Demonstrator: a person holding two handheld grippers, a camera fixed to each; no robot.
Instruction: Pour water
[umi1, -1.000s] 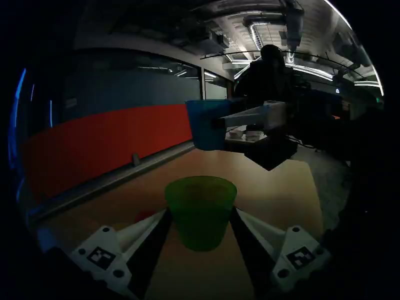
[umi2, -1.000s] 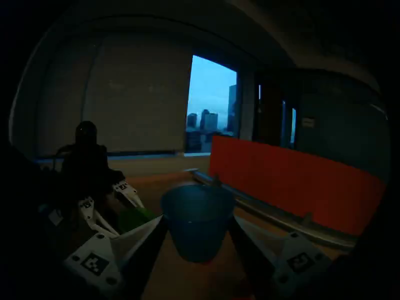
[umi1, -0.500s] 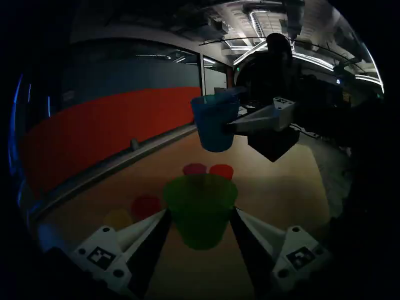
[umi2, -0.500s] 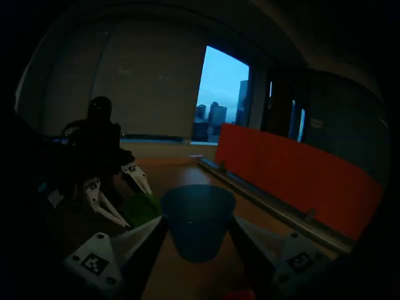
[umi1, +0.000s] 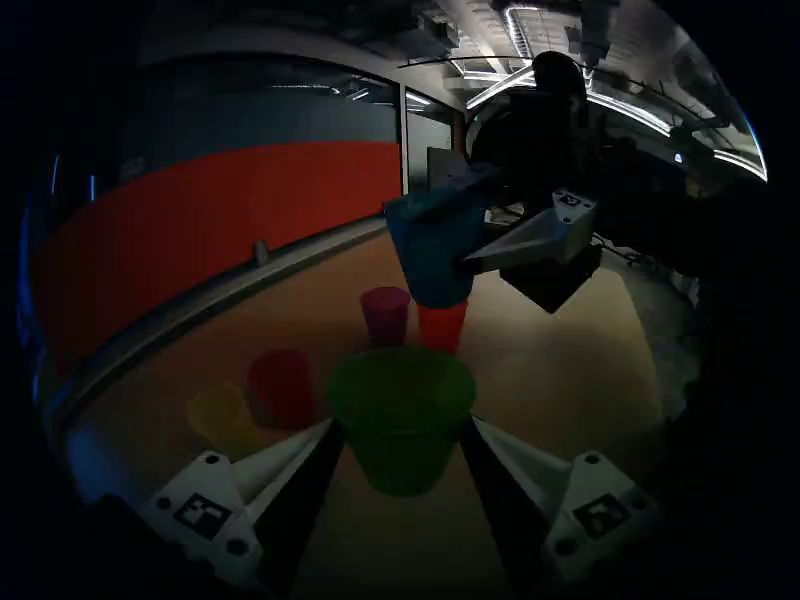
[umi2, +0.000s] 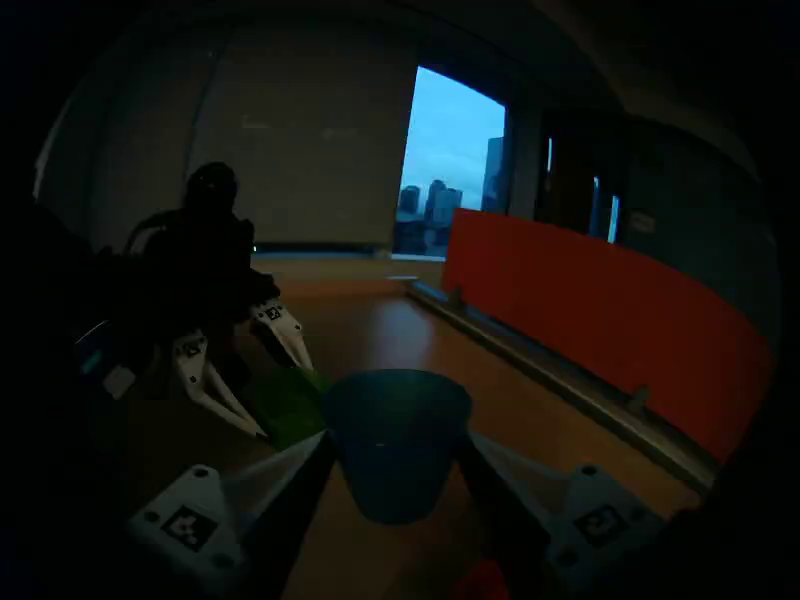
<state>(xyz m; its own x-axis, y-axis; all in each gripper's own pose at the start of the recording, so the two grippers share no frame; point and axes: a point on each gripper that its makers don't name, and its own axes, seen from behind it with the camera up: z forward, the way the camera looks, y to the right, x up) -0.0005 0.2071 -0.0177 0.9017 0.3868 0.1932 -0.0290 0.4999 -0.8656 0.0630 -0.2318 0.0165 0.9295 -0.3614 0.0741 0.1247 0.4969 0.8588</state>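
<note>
While each gripper carries one cup, six cups can be counted: one green, one blue, and four standing on the table (umi1: 560, 370). Nearest, the left gripper (umi1: 401, 432) is clamped on the green cup (umi1: 402, 398), upright between both fingers. Just beyond stand a yellow cup (umi1: 220, 415), a dark red cup (umi1: 281, 385), a purple cup (umi1: 385, 312) and a red cup (umi1: 441, 328). Above these, the right gripper (umi2: 397, 455) is closed around the blue cup (umi1: 432, 255), held in the air. Compared with half a second ago, the blue cup tilts further.
</note>
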